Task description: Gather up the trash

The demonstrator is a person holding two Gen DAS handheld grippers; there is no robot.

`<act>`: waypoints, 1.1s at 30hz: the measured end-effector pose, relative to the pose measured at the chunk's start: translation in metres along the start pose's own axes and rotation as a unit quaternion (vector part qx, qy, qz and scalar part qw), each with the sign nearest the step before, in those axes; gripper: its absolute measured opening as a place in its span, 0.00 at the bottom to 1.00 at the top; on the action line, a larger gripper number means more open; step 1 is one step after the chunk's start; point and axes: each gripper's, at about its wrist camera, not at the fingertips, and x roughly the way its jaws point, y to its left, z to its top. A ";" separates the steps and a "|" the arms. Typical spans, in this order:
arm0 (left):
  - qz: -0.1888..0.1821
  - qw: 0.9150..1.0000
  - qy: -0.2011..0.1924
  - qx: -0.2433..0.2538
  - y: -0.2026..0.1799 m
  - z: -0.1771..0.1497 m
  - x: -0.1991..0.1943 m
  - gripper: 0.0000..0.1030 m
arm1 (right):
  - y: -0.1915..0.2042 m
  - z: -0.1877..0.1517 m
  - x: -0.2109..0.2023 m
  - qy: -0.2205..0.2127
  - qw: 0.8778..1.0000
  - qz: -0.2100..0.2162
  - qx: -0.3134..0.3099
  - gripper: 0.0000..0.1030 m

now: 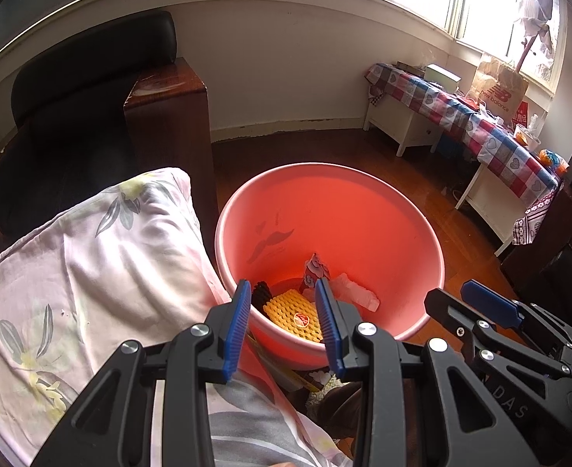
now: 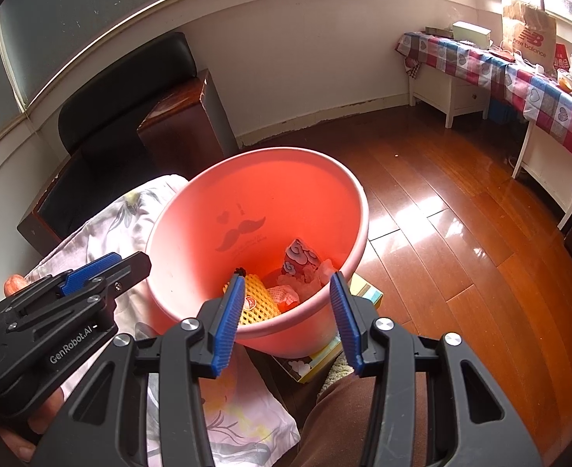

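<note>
A pink plastic bin [image 1: 363, 202] [image 2: 192, 210] stands on the wooden floor with trash at its bottom: a yellow foam fruit net [image 1: 293, 311] [image 2: 256, 299], a red patterned wrapper [image 1: 316, 270] [image 2: 299, 258], and clear crumpled plastic [image 1: 357, 292] [image 2: 317, 276]. My left gripper [image 1: 282, 292] hangs above the bin's near rim, open, nothing between its blue pads. My right gripper [image 2: 287, 286] is open above the near rim too, empty. Each gripper shows in the other's view, the right [image 1: 492, 303] and the left [image 2: 91, 268].
A floral pillow [image 1: 91, 272] [image 2: 130, 218] lies left of the bin, beside a dark armchair [image 1: 91, 89] [image 2: 130, 89]. A flat box [image 2: 363, 295] sits under the bin's near side. A table with a chequered cloth [image 1: 480, 124] [image 2: 519, 74] stands at the right wall. A person's leg [image 2: 348, 408] is below.
</note>
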 end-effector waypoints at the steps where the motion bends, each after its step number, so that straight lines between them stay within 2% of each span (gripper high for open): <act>1: 0.000 1.000 -0.001 0.000 0.000 0.000 -0.001 0.33 | 0.000 0.000 0.000 0.000 1.000 0.000 0.000 0.45; 33: 0.004 1.000 -0.002 0.003 0.001 -0.003 0.003 0.33 | 0.004 0.000 0.004 0.010 1.000 0.000 -0.003 0.45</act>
